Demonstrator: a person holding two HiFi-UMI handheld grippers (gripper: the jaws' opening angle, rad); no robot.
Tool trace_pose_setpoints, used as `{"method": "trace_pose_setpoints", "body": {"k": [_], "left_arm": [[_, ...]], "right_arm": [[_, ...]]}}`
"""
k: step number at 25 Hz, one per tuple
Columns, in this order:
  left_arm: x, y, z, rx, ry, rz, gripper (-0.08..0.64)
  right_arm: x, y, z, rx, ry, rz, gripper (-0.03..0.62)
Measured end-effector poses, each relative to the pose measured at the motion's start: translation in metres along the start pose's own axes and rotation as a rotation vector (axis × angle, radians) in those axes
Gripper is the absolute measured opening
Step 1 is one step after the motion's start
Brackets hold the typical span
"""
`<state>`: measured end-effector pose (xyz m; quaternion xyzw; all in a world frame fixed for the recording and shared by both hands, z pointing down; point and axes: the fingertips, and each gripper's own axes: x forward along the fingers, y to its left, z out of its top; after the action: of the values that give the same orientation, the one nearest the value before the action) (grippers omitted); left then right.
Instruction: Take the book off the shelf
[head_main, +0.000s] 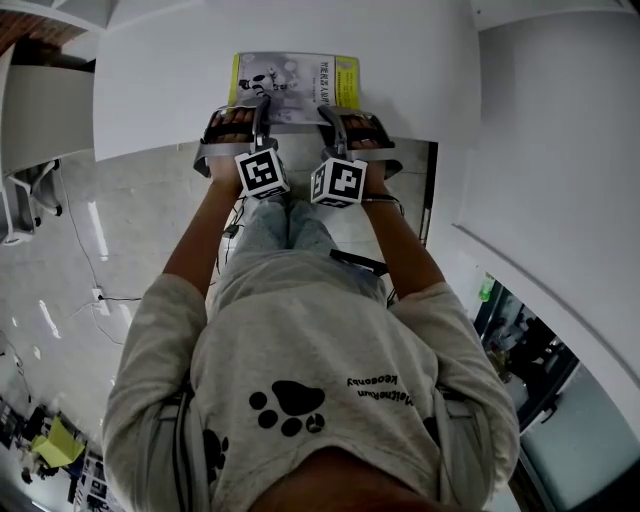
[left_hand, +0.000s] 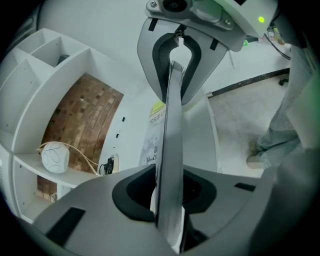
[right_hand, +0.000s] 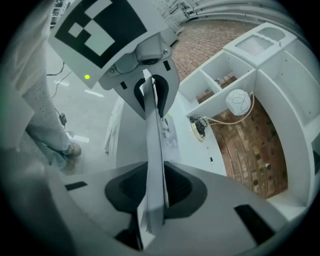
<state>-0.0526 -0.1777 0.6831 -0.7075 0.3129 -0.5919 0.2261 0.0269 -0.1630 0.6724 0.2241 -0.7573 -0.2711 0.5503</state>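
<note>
Two tools: the left tool (head_main: 258, 112) and the right tool (head_main: 335, 122) stand side by side at the near edge of the book (head_main: 295, 80).
Left tool: its jaws are closed on the book's edge. In the left gripper view the thin block of pages stands between the pads with no gap.
Right tool: it grips the same edge in the same way, with the pages pressed between its pads.
Place of the book: it is over the white shelf (head_main: 160, 90), cover up, with its near edge at the front rim. I cannot tell whether it rests on the surface or is a little lifted.
Step in hand: I judge that the grasp is made and the taking off is about to begin.
Next move: it calls for pulling both tools toward the person together and at the same height, so that the book stays level and does not twist between the two grips.
Direction of the book: the gripped edge points to the person and the far edge points away, toward the back of the shelf.
Long axis: it seems to run from left to right, across the person, with one tool near each half. The view squeezes the far part, so this is only my judgement.
Risk: both grips are on a thin edge, so the far side may hang down once it is free.
Other thing: a round white object (left_hand: 55, 156) with a cable sits in a lower compartment, well apart from the book.
</note>
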Motion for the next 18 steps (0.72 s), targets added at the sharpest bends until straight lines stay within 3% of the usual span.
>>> {"method": "trace_pose_setpoints", "body": {"k": [7,18], "left_arm": [[0.023,-0.009,-0.005,-0.021,0.037,-0.078,0.110],[0.013,-0.017,-0.010,-0.023,0.058,-0.170,0.235]], "right_arm": [[0.025,0.006,-0.008,-0.010,0.024,0.056,0.088],[0.032,0.021,-0.013,-0.024,0.052,0.164,0.130]]}}
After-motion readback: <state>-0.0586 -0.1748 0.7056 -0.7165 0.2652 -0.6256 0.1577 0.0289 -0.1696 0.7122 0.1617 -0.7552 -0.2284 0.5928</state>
